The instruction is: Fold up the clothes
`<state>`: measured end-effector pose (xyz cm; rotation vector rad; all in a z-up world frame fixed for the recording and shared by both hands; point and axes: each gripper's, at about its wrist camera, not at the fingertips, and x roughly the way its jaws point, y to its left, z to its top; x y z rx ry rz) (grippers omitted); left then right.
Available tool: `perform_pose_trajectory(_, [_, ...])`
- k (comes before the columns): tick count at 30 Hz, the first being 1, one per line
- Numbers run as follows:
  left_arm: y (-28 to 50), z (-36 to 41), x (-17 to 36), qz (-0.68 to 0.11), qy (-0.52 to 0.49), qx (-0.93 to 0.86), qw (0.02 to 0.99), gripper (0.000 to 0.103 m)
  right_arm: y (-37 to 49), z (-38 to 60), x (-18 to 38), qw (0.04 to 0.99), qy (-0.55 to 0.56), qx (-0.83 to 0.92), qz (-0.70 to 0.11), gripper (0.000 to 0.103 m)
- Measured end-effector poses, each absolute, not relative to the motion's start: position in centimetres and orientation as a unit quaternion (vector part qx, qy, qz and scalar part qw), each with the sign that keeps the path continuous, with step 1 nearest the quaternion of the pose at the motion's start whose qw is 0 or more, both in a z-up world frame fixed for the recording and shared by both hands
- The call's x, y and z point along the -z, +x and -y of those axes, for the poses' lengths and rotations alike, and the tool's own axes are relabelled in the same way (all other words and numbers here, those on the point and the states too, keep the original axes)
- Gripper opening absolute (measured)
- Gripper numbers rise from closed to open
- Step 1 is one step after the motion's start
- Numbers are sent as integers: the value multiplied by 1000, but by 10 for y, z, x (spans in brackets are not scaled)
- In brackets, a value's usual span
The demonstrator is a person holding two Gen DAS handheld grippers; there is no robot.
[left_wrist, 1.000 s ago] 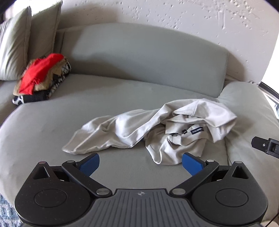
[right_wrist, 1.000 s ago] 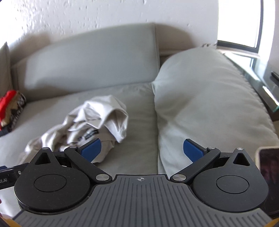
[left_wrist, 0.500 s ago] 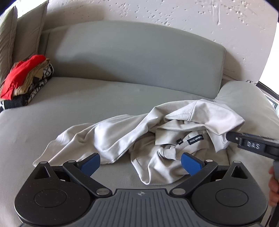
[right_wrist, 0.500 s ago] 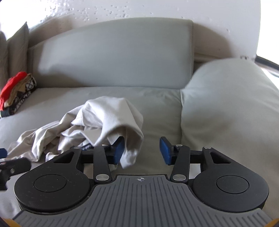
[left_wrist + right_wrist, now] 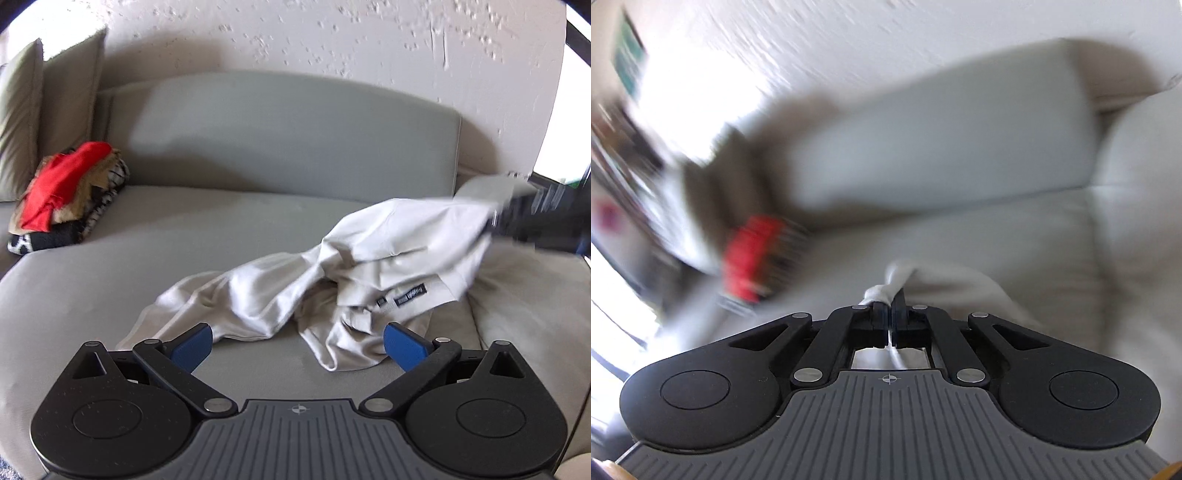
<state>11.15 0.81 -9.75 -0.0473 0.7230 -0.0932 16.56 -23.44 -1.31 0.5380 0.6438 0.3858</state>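
**Right gripper pinches the grey shirt; left gripper spread wide above the seat**

A crumpled light-grey shirt point(image 5: 354, 280) lies on the seat cushion point(image 5: 110, 288) of a grey sofa, its bulk at about 2 o'clock from the middle of the left wrist view. A sleeve or hem trails off toward 8 o'clock, and a small dark neck label point(image 5: 410, 293) shows among the folds.

The left gripper point(image 5: 297, 345) stands wide open, its blue pads point(image 5: 192, 345) well apart. The left pad lies over the trailing edge of the shirt and the right pad over the bunched lower fold, but whether either touches the fabric cannot be told. Nothing sits between them except cloth and bare cushion.

The right gripper point(image 5: 889, 308) is closed tight on a bunch of the shirt point(image 5: 882, 291), with white fabric squeezed between its pads and more cloth spilling away toward 3 o'clock. In the left wrist view this gripper point(image 5: 539, 221) enters as a dark, motion-blurred shape at 3 o'clock, meeting the shirt's upper right corner, which is raised off the cushion.

A stack of folded clothes point(image 5: 66, 199), red on top with tan and black-and-white patterned pieces beneath, rests at 9 o'clock on the seat, just beside two olive throw pillows point(image 5: 48, 110). The same stack point(image 5: 753, 258) appears as a red smear in the heavily blurred right wrist view. The back cushion point(image 5: 295, 136) fills 12 o'clock, under a textured white wall point(image 5: 295, 33).
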Motion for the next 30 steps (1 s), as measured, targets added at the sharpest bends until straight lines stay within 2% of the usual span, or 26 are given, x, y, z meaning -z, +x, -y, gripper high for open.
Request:
perform_pose_trajectory(7, [68, -65, 23, -301, -55, 27, 952, 101, 106, 278, -112, 882, 416, -203, -95, 1])
perform_pose_trajectory(14, [26, -92, -11, -302, -51, 73, 949, 102, 11, 317, 20, 834, 436, -27, -336, 1])
perform_pose_trajectory(17, [15, -86, 12, -393, -66, 133, 907, 102, -20, 328, 111, 778, 466, 38, -419, 1])
perform_pose_trajectory(20, [4, -68, 39, -447, -68, 180, 874, 102, -39, 335, 149, 762, 485, 68, -424, 1])
perform_pose_trajectory(25, [11, -37, 75, -453, -55, 174, 873, 102, -46, 333, 147, 785, 447, 64, -425, 4])
perform_pose_trajectory(26, [17, -31, 80, -449, -55, 171, 875, 102, -47, 331, 144, 790, 439, 53, -424, 10])
perform_pose_trajectory(28, [27, -20, 87, -442, -61, 164, 880, 102, -45, 324, 141, 802, 421, 39, -422, 11])
perform_pose_trajectory(29, [33, -15, 91, -439, -66, 163, 881, 102, -44, 320, 141, 808, 411, 32, -421, 17])
perform_pose_trajectory(30, [39, -12, 92, -435, -75, 164, 882, 102, -42, 316, 141, 814, 400, 26, -421, 29])
